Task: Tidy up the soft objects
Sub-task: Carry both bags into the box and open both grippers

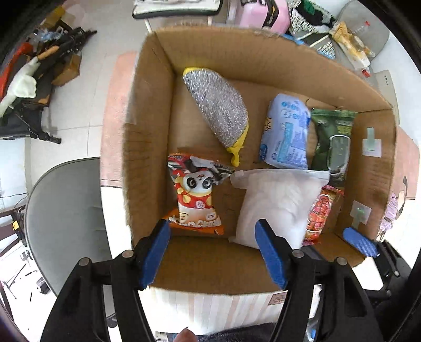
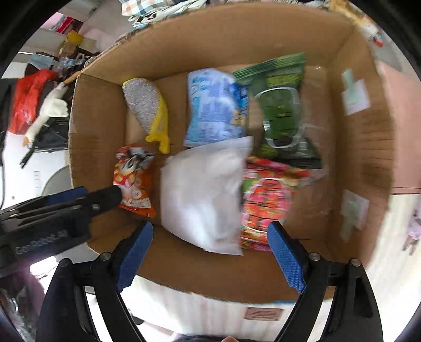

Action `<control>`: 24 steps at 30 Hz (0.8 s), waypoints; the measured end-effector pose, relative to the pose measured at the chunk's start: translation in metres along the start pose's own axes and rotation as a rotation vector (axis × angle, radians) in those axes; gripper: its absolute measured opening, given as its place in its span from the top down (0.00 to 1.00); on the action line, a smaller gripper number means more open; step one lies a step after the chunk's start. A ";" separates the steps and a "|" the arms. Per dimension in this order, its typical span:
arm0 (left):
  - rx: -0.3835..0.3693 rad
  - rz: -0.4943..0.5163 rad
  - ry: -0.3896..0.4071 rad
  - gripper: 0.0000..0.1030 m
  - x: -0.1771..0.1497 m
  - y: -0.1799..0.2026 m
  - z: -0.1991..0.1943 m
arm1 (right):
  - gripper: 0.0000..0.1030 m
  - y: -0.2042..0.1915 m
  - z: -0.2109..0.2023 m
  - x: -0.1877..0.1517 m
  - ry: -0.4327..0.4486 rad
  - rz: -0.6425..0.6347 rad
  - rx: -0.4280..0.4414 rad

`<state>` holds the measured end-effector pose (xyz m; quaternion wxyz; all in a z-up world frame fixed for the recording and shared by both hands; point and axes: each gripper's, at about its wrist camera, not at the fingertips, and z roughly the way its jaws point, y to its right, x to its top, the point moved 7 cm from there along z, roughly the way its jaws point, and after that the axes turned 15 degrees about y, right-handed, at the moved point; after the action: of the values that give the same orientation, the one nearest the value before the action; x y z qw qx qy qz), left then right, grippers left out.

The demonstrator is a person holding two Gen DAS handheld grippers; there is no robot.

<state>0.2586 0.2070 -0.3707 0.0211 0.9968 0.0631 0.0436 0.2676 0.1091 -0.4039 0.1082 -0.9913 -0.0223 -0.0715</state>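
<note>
An open cardboard box (image 1: 210, 50) (image 2: 355, 163) holds several soft items: a silver-and-yellow scrubber (image 1: 219, 107) (image 2: 147, 107), a blue-white pack (image 1: 285, 131) (image 2: 213, 107), a green snack bag (image 1: 332, 136) (image 2: 281, 105), a white soft bag (image 1: 276, 202) (image 2: 205, 194), a red snack bag (image 1: 322, 213) (image 2: 265, 200) and an orange panda bag (image 1: 196, 194) (image 2: 134, 179). My left gripper (image 1: 213, 250) is open and empty above the box's near edge. My right gripper (image 2: 210, 252) is open and empty above the near edge too, with the white bag beyond its fingers.
A grey chair (image 1: 68, 210) stands left of the box. Cluttered bags and a white plush goose (image 2: 50, 110) lie at the far left. A pink case (image 1: 265, 13) and more clutter sit behind the box. The left gripper's body (image 2: 65, 207) reaches in beside the panda bag.
</note>
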 end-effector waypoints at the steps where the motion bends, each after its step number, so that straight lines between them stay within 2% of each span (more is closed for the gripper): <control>1: 0.003 -0.001 0.021 0.37 -0.003 0.000 -0.008 | 0.07 0.004 -0.005 0.000 0.014 -0.012 -0.022; 10: 0.007 -0.009 0.180 0.37 -0.035 0.015 -0.058 | 0.06 0.034 -0.065 -0.011 0.133 -0.071 -0.086; 12: 0.002 -0.009 0.212 0.37 -0.043 0.017 -0.072 | 0.00 0.036 -0.080 -0.017 0.164 -0.082 -0.093; 20: 0.023 0.017 0.343 0.36 -0.071 0.027 -0.123 | 0.00 0.038 -0.156 -0.043 0.299 -0.140 -0.138; 22: 0.027 0.026 0.383 0.12 -0.075 0.031 -0.137 | 0.00 0.037 -0.174 -0.049 0.326 -0.147 -0.136; 24: 0.031 0.020 0.421 0.09 -0.078 0.032 -0.149 | 0.00 0.037 -0.188 -0.055 0.349 -0.148 -0.137</control>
<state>0.1718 0.1708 -0.2271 -0.0082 0.9665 0.0571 0.2501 0.1895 0.0304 -0.2379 0.0374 -0.9646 -0.0709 -0.2511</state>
